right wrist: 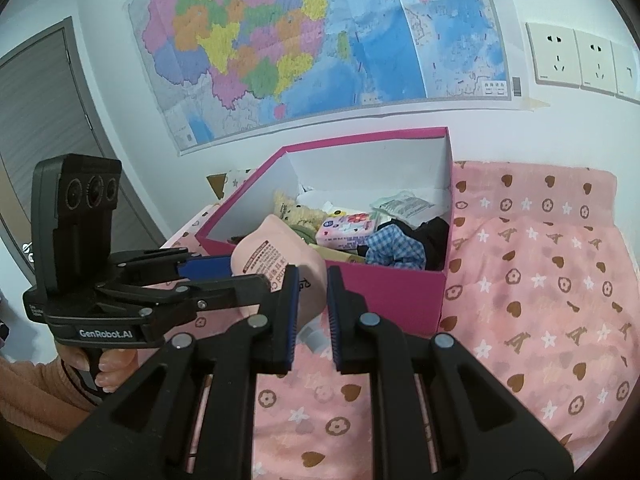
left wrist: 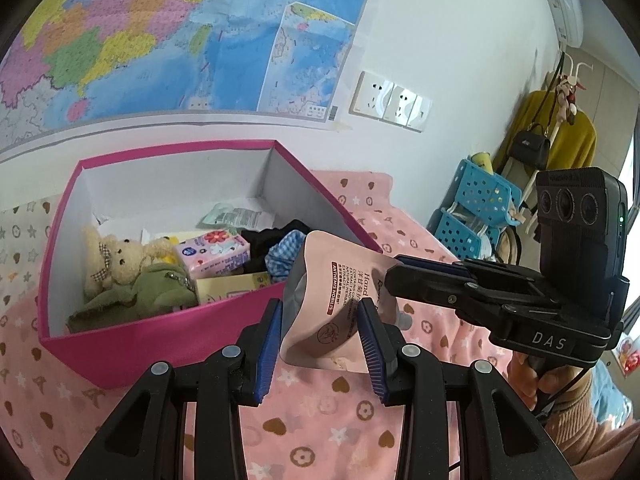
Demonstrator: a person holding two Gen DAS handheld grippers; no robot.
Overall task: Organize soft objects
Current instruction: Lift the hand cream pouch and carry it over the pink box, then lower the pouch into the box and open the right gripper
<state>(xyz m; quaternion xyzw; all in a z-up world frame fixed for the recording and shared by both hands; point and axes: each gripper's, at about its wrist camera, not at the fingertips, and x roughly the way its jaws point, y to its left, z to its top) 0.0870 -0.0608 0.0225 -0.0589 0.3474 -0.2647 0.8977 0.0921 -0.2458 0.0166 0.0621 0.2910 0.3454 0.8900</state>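
Note:
A pink refill pouch [left wrist: 324, 312] with red print hangs upright over the bedspread, just in front of the magenta box [left wrist: 160, 336]. My left gripper [left wrist: 319, 308] is shut on it, a blue pad pressing each side. My right gripper [left wrist: 394, 276] reaches in from the right, shut on the pouch's upper right corner. In the right wrist view the pouch [right wrist: 276, 260] sits between the right gripper [right wrist: 312, 276] and the left gripper [right wrist: 248, 276]. The open box [right wrist: 400, 292] holds a teddy bear [left wrist: 120, 260], a green plush [left wrist: 160, 286], a tissue pack [left wrist: 216, 250], a gingham scrunchie [left wrist: 286, 254] and black cloth [left wrist: 264, 240].
The box stands on a pink patterned bedspread [right wrist: 540, 280] against a white wall with a map [right wrist: 300, 48] and sockets [left wrist: 390, 102]. Blue plastic baskets [left wrist: 476, 208] stand beyond the bed at the right. A hand [left wrist: 528, 376] holds the right gripper's handle.

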